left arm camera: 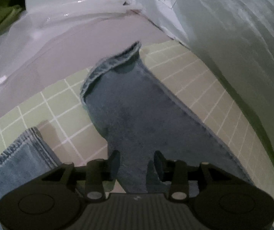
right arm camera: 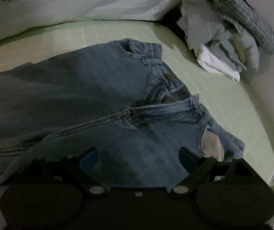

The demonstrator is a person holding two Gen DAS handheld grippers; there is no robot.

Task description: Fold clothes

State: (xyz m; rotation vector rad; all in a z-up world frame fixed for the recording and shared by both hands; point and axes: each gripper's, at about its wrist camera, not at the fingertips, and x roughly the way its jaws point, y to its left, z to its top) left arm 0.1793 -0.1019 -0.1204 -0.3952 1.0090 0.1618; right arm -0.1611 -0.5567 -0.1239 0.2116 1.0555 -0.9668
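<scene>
The jeans [right arm camera: 102,95] are spread on the checked sheet [right arm camera: 223,95], waistband toward the heaped clothes [right arm camera: 232,38] lying at the sheet's far right corner. A pillow [right arm camera: 69,2] is set behind them (along the far edge).

One pair of jeans, two grippers, one heap of laundry

One pair of jeans [right arm camera: 102,88] with two legs on one green gridded mat [right arm camera: 223,99]; two grippers, left gripper [left arm camera: 137,162] and right gripper [right arm camera: 138,158]; one clothes heap [right arm camera: 230,38]; one white carrot-print sheet [right arm camera: 75,2].
</scene>
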